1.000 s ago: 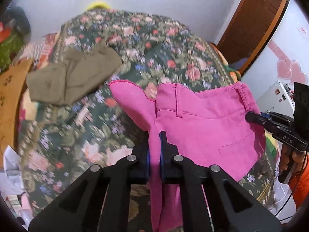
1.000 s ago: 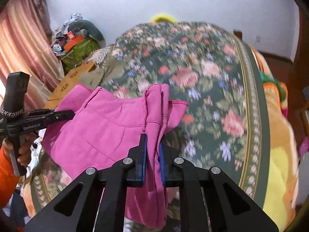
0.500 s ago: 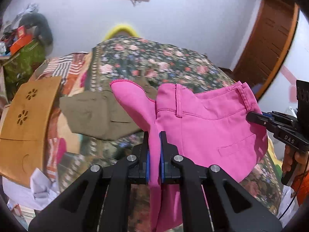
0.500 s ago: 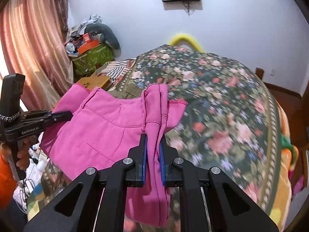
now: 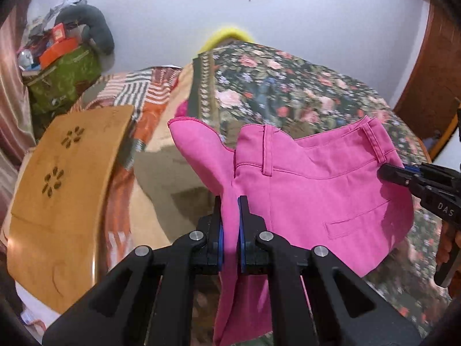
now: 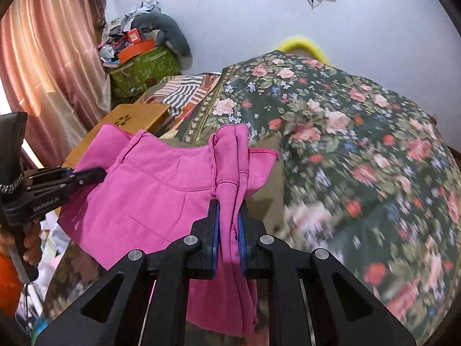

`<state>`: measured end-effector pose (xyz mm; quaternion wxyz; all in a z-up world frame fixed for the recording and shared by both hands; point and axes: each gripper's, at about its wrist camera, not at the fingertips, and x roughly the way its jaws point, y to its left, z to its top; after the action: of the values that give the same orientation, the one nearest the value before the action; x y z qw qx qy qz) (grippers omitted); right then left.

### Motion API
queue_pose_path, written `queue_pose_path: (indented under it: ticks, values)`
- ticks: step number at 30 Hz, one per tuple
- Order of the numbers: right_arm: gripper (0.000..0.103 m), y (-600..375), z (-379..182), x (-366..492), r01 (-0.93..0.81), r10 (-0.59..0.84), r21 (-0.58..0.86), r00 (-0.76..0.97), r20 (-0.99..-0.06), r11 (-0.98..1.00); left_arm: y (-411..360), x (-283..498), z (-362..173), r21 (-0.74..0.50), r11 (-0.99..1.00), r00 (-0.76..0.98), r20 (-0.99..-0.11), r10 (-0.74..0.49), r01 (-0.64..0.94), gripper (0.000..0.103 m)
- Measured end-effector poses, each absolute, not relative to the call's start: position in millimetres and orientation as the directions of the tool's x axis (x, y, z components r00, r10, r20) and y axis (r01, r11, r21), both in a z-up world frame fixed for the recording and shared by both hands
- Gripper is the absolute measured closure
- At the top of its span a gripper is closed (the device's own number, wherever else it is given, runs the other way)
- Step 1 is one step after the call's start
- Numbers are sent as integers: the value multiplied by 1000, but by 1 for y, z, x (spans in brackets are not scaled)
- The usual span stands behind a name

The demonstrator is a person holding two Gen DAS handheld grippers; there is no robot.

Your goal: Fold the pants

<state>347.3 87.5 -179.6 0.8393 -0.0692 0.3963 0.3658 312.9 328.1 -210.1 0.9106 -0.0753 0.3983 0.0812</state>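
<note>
Above the flowered bed I hold the pink pants in the air by the waistband, stretched between my two tools. My left tongs are clenched on one bunched end of the fabric, blue pads pressing a thick fold that hangs down at 6 o'clock. My right tongs are clamped the same way on the other end, where several layers gather into ridges.

The cloth looks like smooth woven cotton, with stitched belt loops and a welt pocket at 4 o'clock in the left view. That view also shows an olive garment lying flat on the bed at 9 o'clock, and a tan wooden board with petal-shaped cutouts.

The right view alone shows the ribbed pink curtain at 10 o'clock and more of the dark rose-patterned bedspread at 3 o'clock, partly blurred.
</note>
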Motion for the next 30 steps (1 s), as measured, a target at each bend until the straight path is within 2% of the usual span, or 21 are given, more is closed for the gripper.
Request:
queue_pose_path:
  ticks: [6, 13, 18, 20, 24, 30]
  values:
    - [93, 109, -198, 379, -661, 537, 155, 427, -728, 734, 352, 355, -231, -54, 971, 664, -739, 118, -233, 95]
    - [92, 119, -230, 393, -655, 474, 101, 423, -773, 748, 359, 385, -284, -15, 970, 574, -809, 130, -241, 95]
    - [90, 116, -236, 393, -654, 441, 54, 444, -780, 754, 367, 380, -298, -41, 963, 549, -828, 116, -266, 88]
    - [86, 111, -235, 392, -650, 430, 43, 450, -783, 759, 371, 377, -297, -32, 959, 543, -829, 132, -281, 86]
    - [65, 102, -231, 389, -628, 379, -14, 486, -787, 778, 380, 365, -293, -22, 952, 526, -837, 150, -306, 84]
    - [65, 86, -208, 375, -613, 358, -31, 501, -788, 790, 372, 343, -271, 31, 950, 505, -841, 193, -311, 84]
